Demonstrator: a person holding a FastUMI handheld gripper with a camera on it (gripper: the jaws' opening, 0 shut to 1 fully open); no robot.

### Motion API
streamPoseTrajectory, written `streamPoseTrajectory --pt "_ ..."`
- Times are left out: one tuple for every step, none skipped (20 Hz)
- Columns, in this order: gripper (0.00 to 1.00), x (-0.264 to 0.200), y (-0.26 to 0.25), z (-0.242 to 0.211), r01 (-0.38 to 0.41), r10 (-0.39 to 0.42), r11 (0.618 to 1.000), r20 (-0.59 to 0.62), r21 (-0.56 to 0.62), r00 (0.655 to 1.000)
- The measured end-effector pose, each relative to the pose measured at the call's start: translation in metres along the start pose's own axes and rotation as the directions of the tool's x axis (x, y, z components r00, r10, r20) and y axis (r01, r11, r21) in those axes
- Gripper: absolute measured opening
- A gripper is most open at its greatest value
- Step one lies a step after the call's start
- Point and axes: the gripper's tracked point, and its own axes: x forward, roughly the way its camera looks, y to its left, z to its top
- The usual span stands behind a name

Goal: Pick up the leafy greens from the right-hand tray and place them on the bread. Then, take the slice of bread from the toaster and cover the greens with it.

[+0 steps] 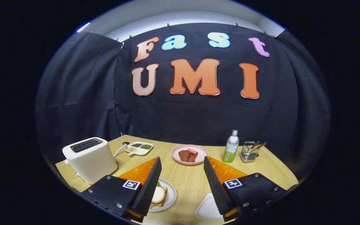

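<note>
With its fingers spread wide and holding nothing, my gripper (182,184) hovers above the wooden table (186,181). Below the left finger I see a white plate (170,197) bearing bread (158,195) with a bit of greens (157,184) peeking out. The toaster (89,159) stands further left; a white tray (206,209) lies by the right finger.

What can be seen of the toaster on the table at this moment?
The toaster is a cream, boxy appliance with rounded corners, standing upright on the wooden table, off beyond the open gripper on its left finger's side. Its top has long dark slots; no bread can be made out rising from them. A pale cord runs from its far side toward the divided dish of small portions. Nothing grips or touches it apart from the table.
</note>
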Motion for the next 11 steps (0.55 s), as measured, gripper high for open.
streamPoseTrajectory --pt "0.83 -0.006 -0.002 0.011 0.008 -0.008 1.000 0.029 -0.010 1.000" --pt "0.85 -0.009 -0.004 0.020 0.017 -0.016 1.000 0.053 -0.017 0.998" --pt "0.86 -0.013 -0.006 0.027 0.026 -0.025 1.000 0.064 -0.017 0.998" --pt "0.86 -0.019 -0.007 0.036 0.028 -0.027 1.000 0.075 -0.011 0.997" --pt "0.87 -0.022 -0.007 0.047 0.028 -0.028 1.000 0.099 0.001 0.995" --pt "0.87 -0.027 -0.008 0.059 0.033 -0.032 0.999 0.128 -0.003 0.991" --pt "0.88 -0.032 -0.013 0.070 0.049 -0.046 0.999 0.163 -0.016 0.986" --pt "0.88 -0.035 -0.017 0.081 0.073 -0.066 0.997 0.199 -0.030 0.978" --pt "0.89 -0.037 -0.019 0.087 0.092 -0.081 0.995 0.221 -0.044 0.972" --pt "0.88 -0.040 -0.017 0.089 0.104 -0.091 0.993 0.226 -0.049 0.970" --pt "0.89 -0.044 -0.013 0.091 0.102 -0.089 0.994 0.231 -0.044 0.969"
